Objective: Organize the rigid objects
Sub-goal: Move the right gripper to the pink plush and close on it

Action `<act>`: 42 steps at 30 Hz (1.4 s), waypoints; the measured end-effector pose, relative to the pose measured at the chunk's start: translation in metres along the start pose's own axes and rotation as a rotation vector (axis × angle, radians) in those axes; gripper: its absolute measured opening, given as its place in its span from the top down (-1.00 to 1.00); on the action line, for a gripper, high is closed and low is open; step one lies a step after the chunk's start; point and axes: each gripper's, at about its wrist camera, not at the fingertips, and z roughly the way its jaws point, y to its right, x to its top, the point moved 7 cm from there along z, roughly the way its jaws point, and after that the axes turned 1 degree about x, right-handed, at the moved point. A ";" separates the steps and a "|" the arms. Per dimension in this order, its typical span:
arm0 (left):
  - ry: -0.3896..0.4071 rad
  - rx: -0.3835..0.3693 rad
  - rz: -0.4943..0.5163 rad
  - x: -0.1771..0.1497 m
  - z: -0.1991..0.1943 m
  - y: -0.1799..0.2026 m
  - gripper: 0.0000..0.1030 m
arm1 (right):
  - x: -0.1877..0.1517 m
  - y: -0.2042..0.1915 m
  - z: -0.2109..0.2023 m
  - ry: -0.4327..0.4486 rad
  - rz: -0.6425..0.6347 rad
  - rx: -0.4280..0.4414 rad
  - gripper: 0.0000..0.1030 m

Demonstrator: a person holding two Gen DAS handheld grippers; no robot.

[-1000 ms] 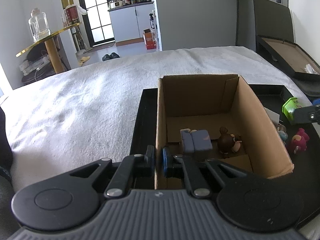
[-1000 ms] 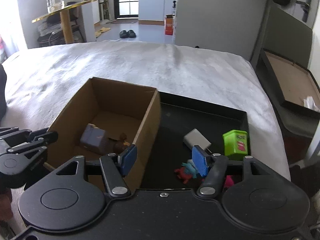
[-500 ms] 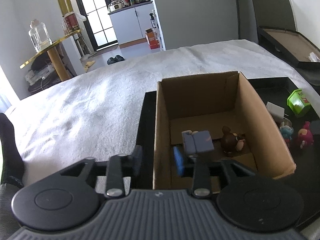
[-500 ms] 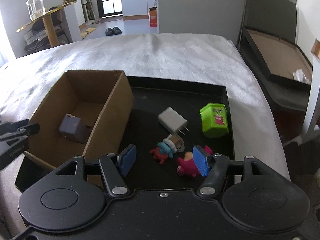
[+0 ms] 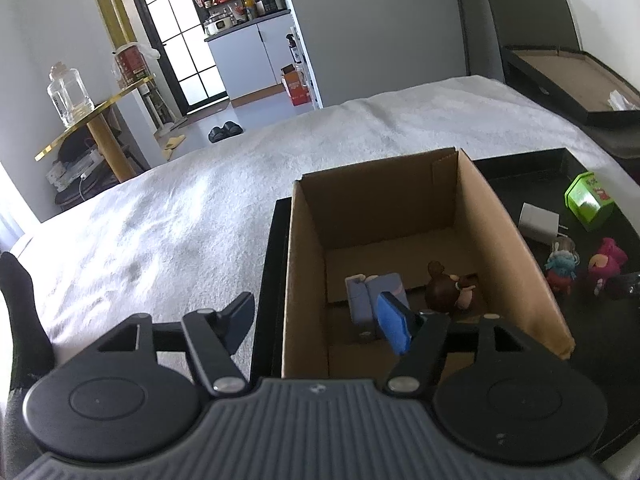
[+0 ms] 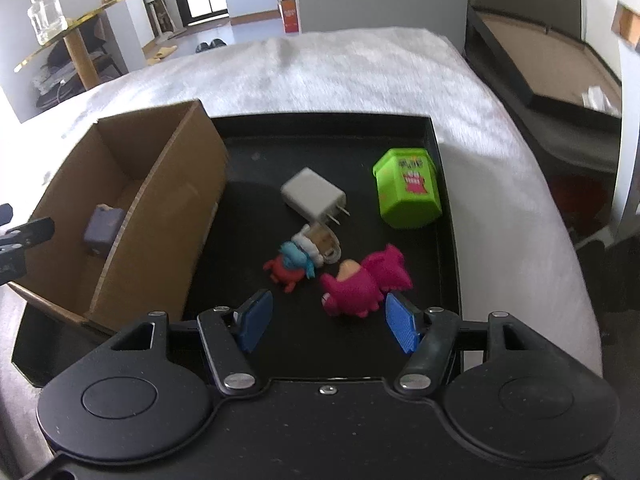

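Left gripper [image 5: 316, 320]: jaws opening, astride the near wall of the box [image 5: 516, 256], nothing held
Right gripper [image 6: 326, 320]: jaws wide, empty, pink toy [image 6: 362, 284] just ahead
Toys: five loose on tray [image 6: 320, 132], two in box
Risk: a pad may nudge the pink toy or catch the red toy [image 6: 290, 268] beside it
Risk: left finger [image 5: 394, 328] may snag the box wall

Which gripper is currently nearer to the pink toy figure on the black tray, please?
Right. The right gripper hovers just above the pink toy figure, jaws open and empty. The left gripper, jaws opening, straddles the cardboard box wall, away from it.
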 end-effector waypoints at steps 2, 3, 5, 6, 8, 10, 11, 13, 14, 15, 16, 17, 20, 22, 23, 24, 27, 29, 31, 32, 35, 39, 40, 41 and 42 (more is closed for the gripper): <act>-0.004 0.007 0.004 0.001 0.001 0.000 -0.30 | -0.002 0.002 0.006 -0.010 0.011 0.001 -0.22; -0.004 0.011 0.005 0.002 0.001 -0.001 -0.31 | -0.002 0.003 0.008 -0.013 0.016 0.005 -0.22; -0.005 0.016 0.006 0.003 0.002 0.000 -0.32 | -0.002 0.005 0.013 -0.016 0.027 0.011 -0.22; -0.006 0.019 0.008 0.004 0.002 0.000 -0.32 | -0.001 0.006 0.015 -0.015 0.033 0.013 -0.22; -0.007 0.024 0.015 0.005 0.003 0.002 -0.33 | 0.000 0.009 0.019 -0.014 0.050 0.020 -0.22; -0.007 0.029 0.029 0.006 0.004 0.004 -0.33 | 0.001 0.012 0.025 -0.018 0.069 0.030 -0.22; -0.006 0.033 0.035 0.006 0.004 0.006 -0.34 | 0.001 0.012 0.029 -0.021 0.079 0.037 -0.22; -0.005 0.038 0.037 0.006 0.005 0.008 -0.34 | 0.000 0.013 0.034 -0.023 0.091 0.050 -0.21; -0.005 0.036 0.038 0.006 0.005 0.008 -0.34 | 0.000 0.013 0.036 -0.024 0.098 0.056 -0.21; -0.006 0.035 0.041 0.007 0.006 0.009 -0.34 | 0.000 0.014 0.038 -0.024 0.105 0.060 -0.21; -0.007 0.035 0.043 0.007 0.007 0.010 -0.34 | 0.001 0.014 0.040 -0.024 0.108 0.059 -0.19; -0.007 0.036 0.047 0.007 0.007 0.011 -0.34 | 0.001 0.015 0.042 -0.025 0.110 0.055 -0.18; -0.010 0.036 0.056 0.007 0.010 0.013 -0.34 | 0.003 0.019 0.046 -0.021 0.112 0.044 -0.15; -0.013 0.037 0.053 0.008 0.011 0.013 -0.34 | 0.005 0.020 0.048 -0.020 0.115 0.042 -0.15; -0.013 0.038 0.051 0.008 0.012 0.013 -0.34 | 0.006 0.020 0.049 -0.021 0.115 0.043 -0.15; -0.014 0.040 0.048 0.008 0.013 0.013 -0.34 | 0.007 0.021 0.050 -0.022 0.116 0.045 -0.15; -0.015 0.044 0.047 0.008 0.015 0.013 -0.34 | 0.007 0.021 0.051 -0.007 0.096 0.049 0.21; -0.018 0.044 0.049 0.007 0.015 0.012 -0.34 | 0.009 0.020 0.051 -0.003 0.075 0.042 0.23; -0.019 0.047 0.052 0.007 0.015 0.012 -0.34 | 0.010 0.018 0.048 0.003 0.051 0.032 0.26; -0.018 0.047 0.050 0.006 0.014 0.011 -0.34 | 0.010 0.017 0.047 0.005 0.045 0.029 0.26; -0.017 0.046 0.042 0.006 0.013 0.008 -0.34 | 0.011 0.014 0.040 0.010 0.035 0.032 0.26; -0.012 0.045 0.034 0.003 0.009 0.004 -0.34 | 0.014 0.009 0.029 0.027 0.026 0.025 0.26; -0.011 0.045 0.032 0.002 0.008 0.003 -0.34 | 0.015 0.008 0.026 0.033 0.027 0.023 0.26; -0.012 0.045 0.031 0.001 0.008 0.002 -0.34 | 0.016 0.007 0.023 0.038 0.028 0.021 0.26; -0.012 0.045 0.028 0.000 0.007 0.001 -0.34 | 0.018 0.006 0.020 0.045 0.027 0.019 0.26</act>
